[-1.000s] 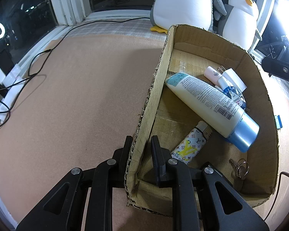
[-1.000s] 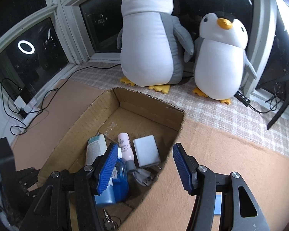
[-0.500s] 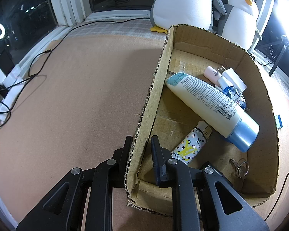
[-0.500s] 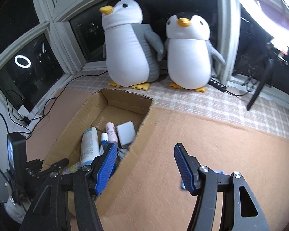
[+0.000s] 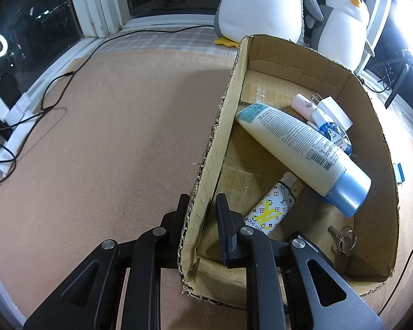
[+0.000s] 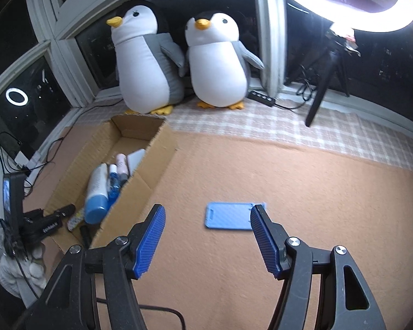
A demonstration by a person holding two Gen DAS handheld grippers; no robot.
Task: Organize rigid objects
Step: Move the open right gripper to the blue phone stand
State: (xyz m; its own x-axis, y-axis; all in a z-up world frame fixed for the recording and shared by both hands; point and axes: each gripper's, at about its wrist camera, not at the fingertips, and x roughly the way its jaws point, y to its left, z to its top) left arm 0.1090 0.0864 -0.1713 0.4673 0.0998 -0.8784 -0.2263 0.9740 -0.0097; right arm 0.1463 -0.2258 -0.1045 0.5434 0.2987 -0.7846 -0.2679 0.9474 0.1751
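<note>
- Cardboard box (image 5: pixel 294 63): open-topped, standing on the tan mat (image 5: pixel 118 143); its upper rims are ragged and its near left corner is frayed.
- Left gripper (image 5: pixel 202 206): clamped on the box's left wall near that corner, one finger outside the wall, the other inside, with the cardboard pinched between them.
- Box contents, left wrist view: a large cream bottle with blue cap (image 5: pixel 303 151) lying diagonally; a white patterned lighter (image 5: pixel 272 209) under its capped end, just beside the inner finger; a key on a ring (image 5: pixel 344 239) near the right-hand wall; a pink tube (image 5: pixel 303 106), a white charger (image 5: pixel 334 110) and a small blue-labelled bottle (image 5: pixel 330 130) gathered toward the far right corner.
- Open room: bare mat lies left of the box as far as the cables (image 5: pixel 55 82) and window frame; right of the box the mat is free up to the checked cloth (image 6: pixel 289 126) at the back.
- Blue card holder (image 6: pixel 230 216): lies flat on the mat outside the box, well apart from its right wall.
- Right gripper (image 6: pixel 208 236): jaws wide and empty, having just been opening; the card holder lies ahead of the blue pads (image 6: pixel 150 239), between their lines and nearer the right-hand pad, whose tip overlaps its edge in view. Contact cannot be told.
- Two plush penguins (image 6: pixel 179 63) stand on the checked cloth behind the box; a tripod (image 6: pixel 325 74) stands at the far right.
</note>
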